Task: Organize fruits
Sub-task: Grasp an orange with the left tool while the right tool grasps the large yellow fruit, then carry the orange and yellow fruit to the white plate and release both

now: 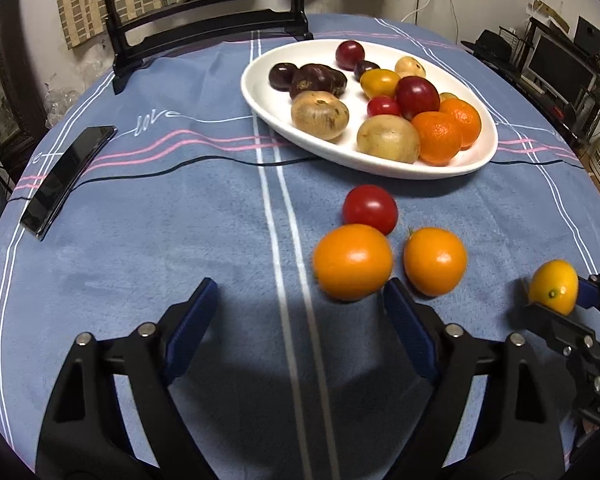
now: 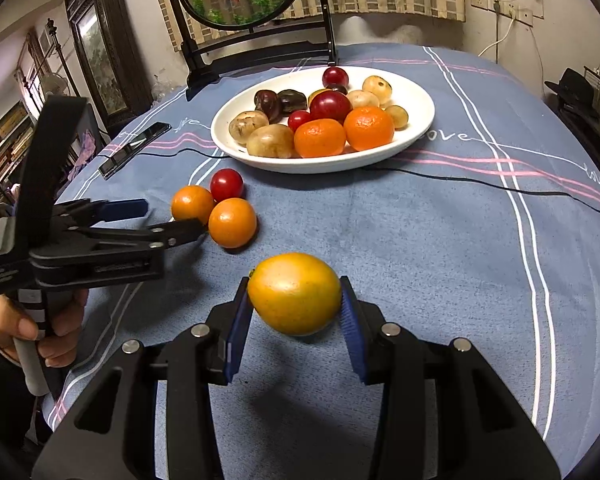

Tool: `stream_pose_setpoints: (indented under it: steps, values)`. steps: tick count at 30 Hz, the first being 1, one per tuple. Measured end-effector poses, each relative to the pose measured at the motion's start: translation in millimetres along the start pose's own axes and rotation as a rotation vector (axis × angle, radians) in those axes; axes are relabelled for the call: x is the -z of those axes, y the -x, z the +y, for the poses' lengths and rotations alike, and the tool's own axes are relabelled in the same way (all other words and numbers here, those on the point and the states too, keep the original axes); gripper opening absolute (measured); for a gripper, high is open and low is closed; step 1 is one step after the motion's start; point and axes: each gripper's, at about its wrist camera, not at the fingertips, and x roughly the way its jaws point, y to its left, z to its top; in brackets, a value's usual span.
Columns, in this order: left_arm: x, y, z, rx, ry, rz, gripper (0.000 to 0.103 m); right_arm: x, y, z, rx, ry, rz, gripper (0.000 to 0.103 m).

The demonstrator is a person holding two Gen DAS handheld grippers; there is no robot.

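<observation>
A white oval plate (image 1: 256,84) at the back of the blue tablecloth holds several fruits: oranges, potatoes-like brown ones, red and dark ones. In front of it lie a red tomato (image 1: 370,208) and two orange fruits (image 1: 352,262) (image 1: 435,261) in a cluster. My left gripper (image 1: 300,306) stands open just short of the nearer orange fruit, nothing between its fingers; its right finger (image 1: 404,312) is close beside that fruit. My right gripper (image 2: 294,300) is shut on a yellow oval fruit (image 2: 294,294), held above the cloth to the right of the cluster.
A black phone (image 1: 66,176) lies at the left of the table, with a thin black cable (image 1: 160,168) running across the cloth in front of the plate. A dark framed mirror stand (image 1: 204,28) stands behind the plate. A person's hand (image 2: 20,320) grips the left tool's handle.
</observation>
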Motion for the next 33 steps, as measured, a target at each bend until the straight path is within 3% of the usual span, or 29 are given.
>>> stream_pose_setpoints:
  steps: [3,5,15,17,22,25,27,29,33]
  values:
    - [-5,-6,-6,0.028,-0.015,0.016,0.061,0,-1,-1,-0.002,-0.002,0.002,0.043]
    - [-6,-5,-9,0.042,-0.021,0.005,0.038,0,-1,-3,-0.002,-0.006,0.002,0.043]
    - [-3,13,-5,0.062,-0.006,-0.024,0.036,-2,7,-10,0.005,-0.019,-0.019,0.043]
    - [-7,23,-4,0.069,-0.004,-0.045,0.026,-5,9,-11,0.008,-0.015,-0.026,0.043]
    - [-23,43,-7,0.095,-0.022,-0.100,0.026,-21,13,-14,0.026,0.003,-0.056,0.043]
    - [-27,36,-3,0.084,-0.017,-0.093,0.026,-30,13,-17,0.035,0.008,-0.072,0.043]
    - [-23,28,3,0.091,-0.003,-0.079,0.033,-30,13,-19,0.023,0.005,-0.077,0.043]
    - [-18,20,7,0.082,0.005,-0.065,0.053,-29,10,-20,0.018,0.001,-0.073,0.043]
    - [-11,10,6,0.075,-0.025,-0.044,0.058,-25,4,-25,0.010,-0.018,-0.056,0.043]
